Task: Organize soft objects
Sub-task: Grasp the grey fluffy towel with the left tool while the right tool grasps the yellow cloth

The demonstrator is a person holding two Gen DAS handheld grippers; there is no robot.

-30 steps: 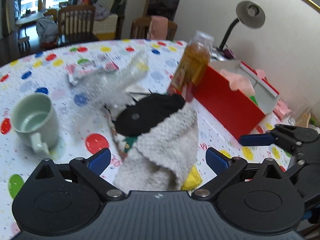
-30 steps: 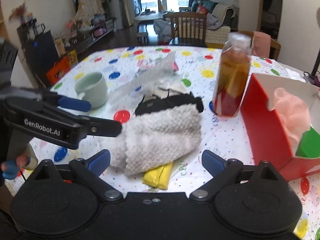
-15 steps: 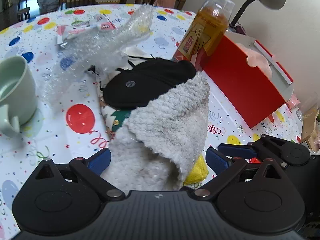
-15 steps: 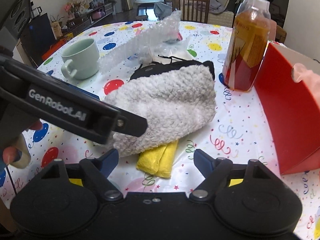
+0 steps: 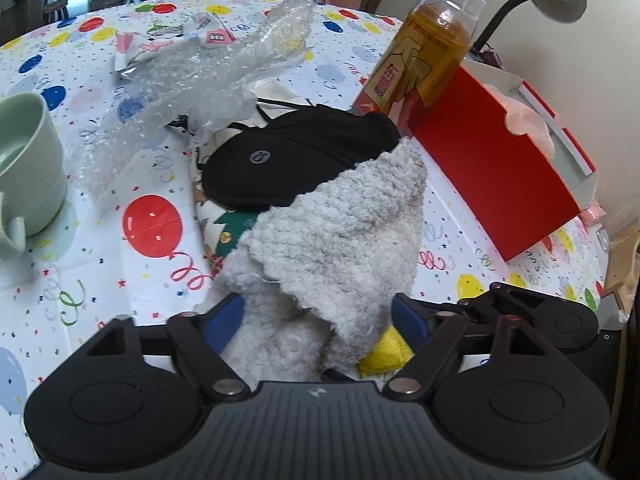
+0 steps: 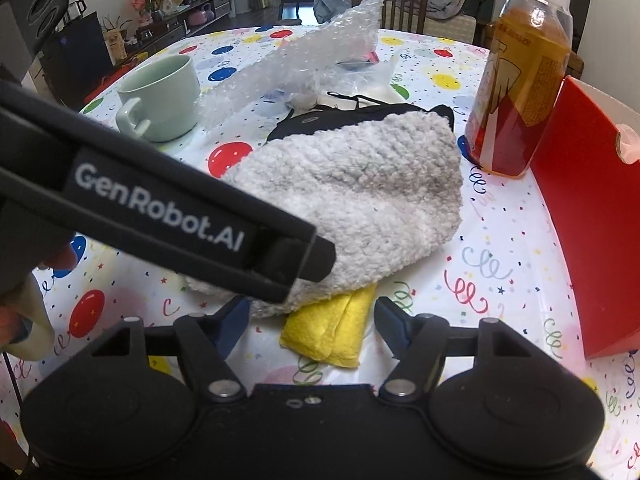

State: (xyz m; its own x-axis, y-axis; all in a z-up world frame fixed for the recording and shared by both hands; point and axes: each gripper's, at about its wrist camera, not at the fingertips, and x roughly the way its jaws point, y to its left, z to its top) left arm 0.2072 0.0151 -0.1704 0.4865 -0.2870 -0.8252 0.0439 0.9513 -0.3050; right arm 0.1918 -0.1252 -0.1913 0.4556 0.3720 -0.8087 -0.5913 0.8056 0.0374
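Note:
A grey fluffy cloth (image 5: 340, 240) lies folded on the balloon-print table, over a yellow cloth (image 6: 332, 328) and partly over a black eye mask (image 5: 292, 160). My left gripper (image 5: 318, 316) straddles the grey cloth's near end. Its jaws are closing, and the blue pads stand right at the cloth's sides. My right gripper (image 6: 310, 316) is also closing, with the yellow cloth and the grey cloth's (image 6: 352, 192) lower edge between its pads. In the right wrist view, a finger (image 6: 280, 256) of the left gripper crosses over the grey cloth.
A red box (image 5: 488, 168) with a pink soft thing (image 5: 532, 120) in it stands at the right, beside a tea bottle (image 5: 424, 60). A green mug (image 5: 28, 160) sits at the left. Bubble wrap (image 5: 208, 72) lies behind the mask, and a patterned cloth (image 5: 228, 232) lies under it.
Both grippers have come down close over the pile of cloths. Their jaws have narrowed around the grey and yellow cloths. The cloths have stayed where they were.

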